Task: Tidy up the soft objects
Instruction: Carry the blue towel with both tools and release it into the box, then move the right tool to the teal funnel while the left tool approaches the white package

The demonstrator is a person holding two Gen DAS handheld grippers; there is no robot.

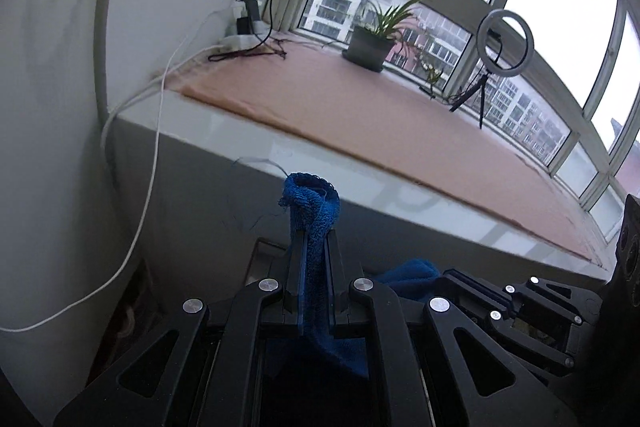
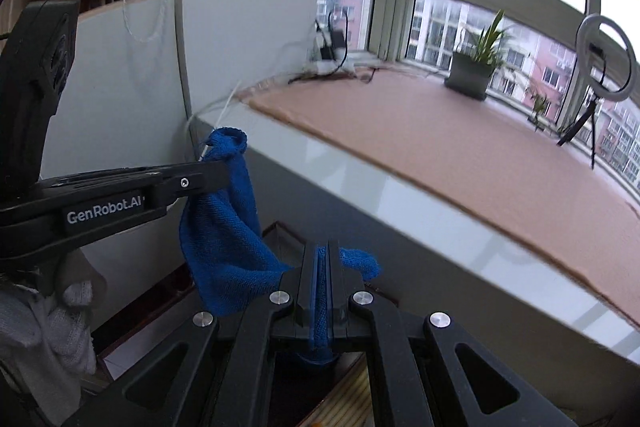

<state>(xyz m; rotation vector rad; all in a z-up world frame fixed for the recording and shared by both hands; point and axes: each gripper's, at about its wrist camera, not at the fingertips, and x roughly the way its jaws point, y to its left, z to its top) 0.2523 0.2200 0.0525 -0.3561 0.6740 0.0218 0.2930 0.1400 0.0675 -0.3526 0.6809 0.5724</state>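
A blue terry cloth (image 2: 228, 227) hangs in the air between both grippers, below the edge of a window ledge. My left gripper (image 1: 313, 239) is shut on one corner of the cloth (image 1: 310, 203), which sticks up past the fingertips. In the right wrist view the left gripper (image 2: 222, 169) comes in from the left, pinching the cloth's upper corner. My right gripper (image 2: 322, 251) is shut on another corner of the cloth, with a small tip poking out to the right. In the left wrist view the right gripper (image 1: 460, 277) shows at the lower right, with blue cloth beside it.
A wide window ledge with a pink mat (image 2: 440, 143) runs ahead. On it stand a potted plant (image 2: 472, 71), a ring light on a tripod (image 2: 604, 67) and a charger with cables (image 2: 332, 51). A white wall panel (image 1: 52, 107) and white cable (image 1: 148, 187) are at the left.
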